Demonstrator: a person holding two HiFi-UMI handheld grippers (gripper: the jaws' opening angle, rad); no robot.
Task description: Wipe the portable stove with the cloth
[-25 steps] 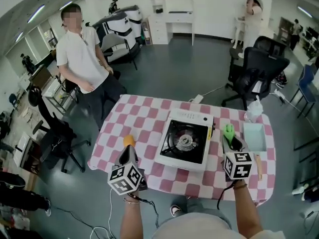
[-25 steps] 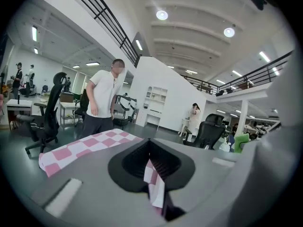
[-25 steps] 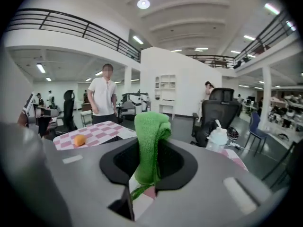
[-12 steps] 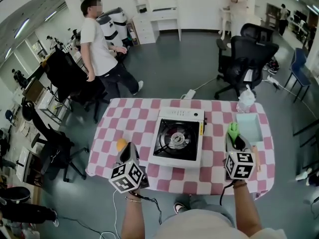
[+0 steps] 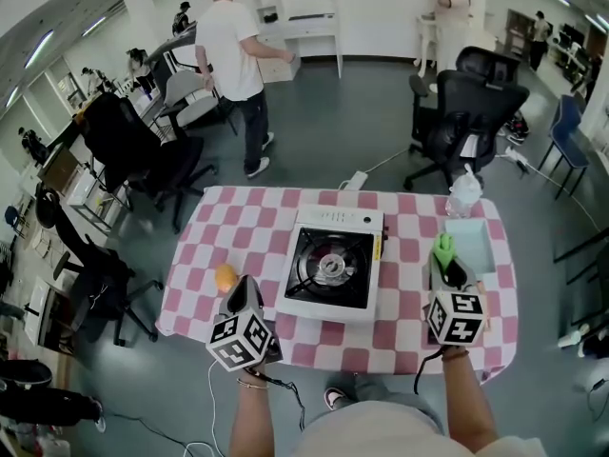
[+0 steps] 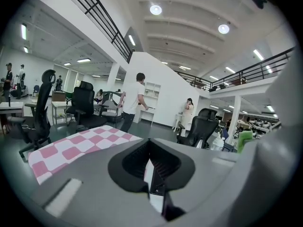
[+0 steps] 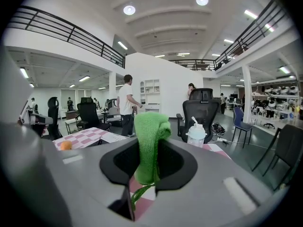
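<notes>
The portable stove (image 5: 329, 268), white with a black burner top, sits in the middle of the pink-checked table (image 5: 233, 228). My right gripper (image 5: 447, 268) hovers to the right of the stove, shut on a folded green cloth (image 5: 442, 248) that sticks up from its jaws. In the right gripper view the green cloth (image 7: 150, 131) fills the gap of the right gripper (image 7: 147, 168). My left gripper (image 5: 245, 288) hangs off the stove's front left corner. In the left gripper view, the left gripper (image 6: 150, 162) has its jaws together with nothing in them.
An orange (image 5: 225, 276) lies on the table left of the stove, close to the left gripper. A pale blue tray (image 5: 471, 244) and a clear bottle (image 5: 463, 194) stand at the table's right end. Office chairs (image 5: 466, 103) and a walking person (image 5: 234, 41) are beyond the table.
The person in the white shirt has walked from the table's far left corner toward the back of the room. Both grippers keep their places beside the stove, the cloth still held.
</notes>
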